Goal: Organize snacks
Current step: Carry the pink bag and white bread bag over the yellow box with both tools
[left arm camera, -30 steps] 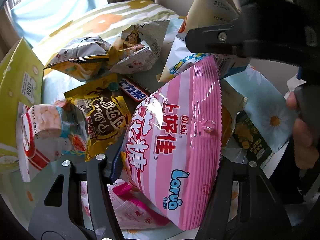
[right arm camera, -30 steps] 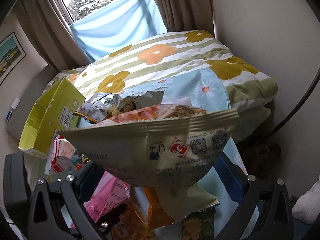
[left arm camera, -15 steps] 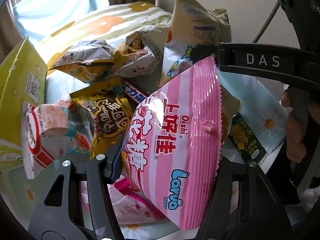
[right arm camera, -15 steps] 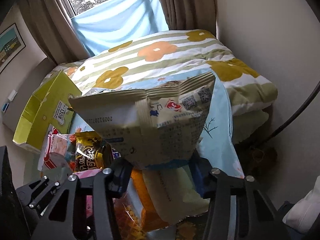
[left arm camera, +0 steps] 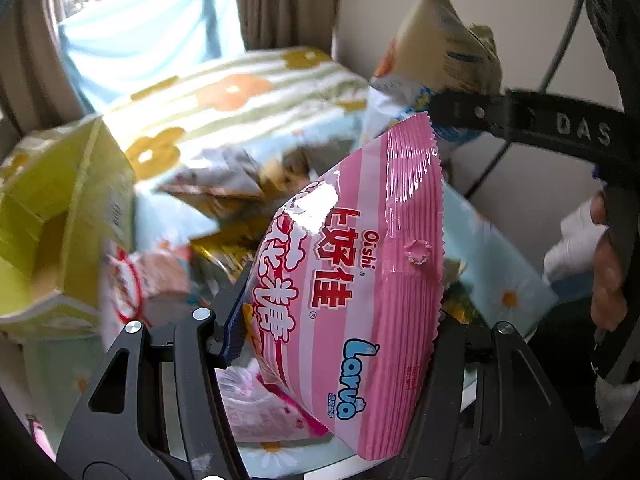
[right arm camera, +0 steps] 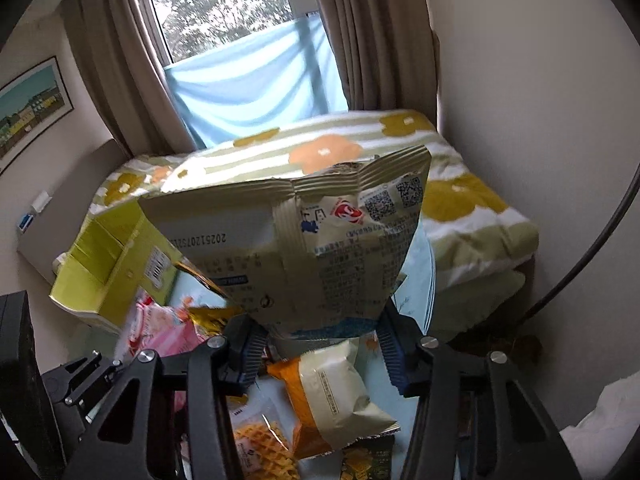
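Note:
My left gripper (left arm camera: pixel 336 332) is shut on a pink striped Oishi snack bag (left arm camera: pixel 360 280) and holds it up above the table. My right gripper (right arm camera: pixel 320 344) is shut on a large beige snack bag (right arm camera: pixel 296 240), held upright in the air; this bag also shows at the upper right of the left wrist view (left arm camera: pixel 436 64). A yellow-green cardboard box (left arm camera: pixel 52 216) lies open on its side at the left, also in the right wrist view (right arm camera: pixel 116 264). Several loose snack packs lie on the table below both grippers.
An orange-and-cream pack (right arm camera: pixel 332 396), a waffle pack (right arm camera: pixel 264 448) and pink packs (right arm camera: pixel 168 328) lie on the blue daisy tablecloth (left arm camera: pixel 500 264). A flower-patterned bed (right arm camera: pixel 460 200) stands behind, a wall to the right, curtains and a window at the back.
Both grippers have risen with their bags. The beige bag has lifted higher off the table and turned more upright. The left view has tilted up, blurring the snack pile.

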The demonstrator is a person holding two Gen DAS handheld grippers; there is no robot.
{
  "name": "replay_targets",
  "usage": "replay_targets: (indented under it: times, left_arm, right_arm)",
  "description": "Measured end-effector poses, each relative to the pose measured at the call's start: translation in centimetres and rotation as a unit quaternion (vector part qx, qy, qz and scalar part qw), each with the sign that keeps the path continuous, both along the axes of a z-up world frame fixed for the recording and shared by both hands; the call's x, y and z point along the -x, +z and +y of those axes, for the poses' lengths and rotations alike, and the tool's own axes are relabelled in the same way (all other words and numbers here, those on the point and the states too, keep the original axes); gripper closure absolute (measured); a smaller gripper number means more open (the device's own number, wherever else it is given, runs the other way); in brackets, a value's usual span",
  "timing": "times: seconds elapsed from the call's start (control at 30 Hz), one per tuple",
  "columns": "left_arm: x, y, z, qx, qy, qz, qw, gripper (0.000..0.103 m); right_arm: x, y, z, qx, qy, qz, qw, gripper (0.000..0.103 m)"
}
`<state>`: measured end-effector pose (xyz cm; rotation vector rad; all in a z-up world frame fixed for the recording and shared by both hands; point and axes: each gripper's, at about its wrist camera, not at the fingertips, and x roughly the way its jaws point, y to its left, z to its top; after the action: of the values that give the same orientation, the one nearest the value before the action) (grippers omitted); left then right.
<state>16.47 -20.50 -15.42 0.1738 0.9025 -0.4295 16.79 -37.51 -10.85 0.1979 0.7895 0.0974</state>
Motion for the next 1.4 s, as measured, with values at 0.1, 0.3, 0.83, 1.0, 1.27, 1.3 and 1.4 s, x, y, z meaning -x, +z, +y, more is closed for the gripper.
replay_targets:
  times: [0.1,0.3,0.83,1.0,1.27,1.3,1.4]
  left_arm:
    - [-0.2,2.4,0.5,0.011,0.017,-0.021,0.9996,0.048]
    - [-1.1,6.8,3.6,0.021,0.062,-0.064,0.9957,0.048]
    - [-6.6,12.7,23.2,0.033,0.177,-0.108,0.9777,0.048]
    - [-9.5,11.2,29.3,0.023,0.190,-0.084,0.9779,0.048]
    - [-15.6,6.1,37.0,0.019,0.189,-0.019,0.9817,0.048]
    - [-16.2,5.4,37.4,0.018,0.189,-0.012,0.9818,0.048]
    - [-18.6,3.2,38.4,0.008,0.180,0.011,0.9836,0.048]
  right_arm:
    - [0.0,1.9,0.2,0.000,0.007,-0.017,1.000,0.056]
    - [-1.0,5.0,1.6,0.000,0.029,-0.049,0.998,0.056]
    - [-7.1,7.9,18.9,0.007,0.124,-0.078,0.989,0.056]
    - [-9.4,6.6,24.8,0.011,0.137,-0.061,0.989,0.056]
    - [-11.8,2.9,31.4,0.018,0.126,-0.014,0.992,0.056]
    - [-12.0,2.5,31.8,0.019,0.124,-0.006,0.992,0.056]
    - [-12.7,1.0,33.0,0.021,0.115,0.018,0.993,0.056]
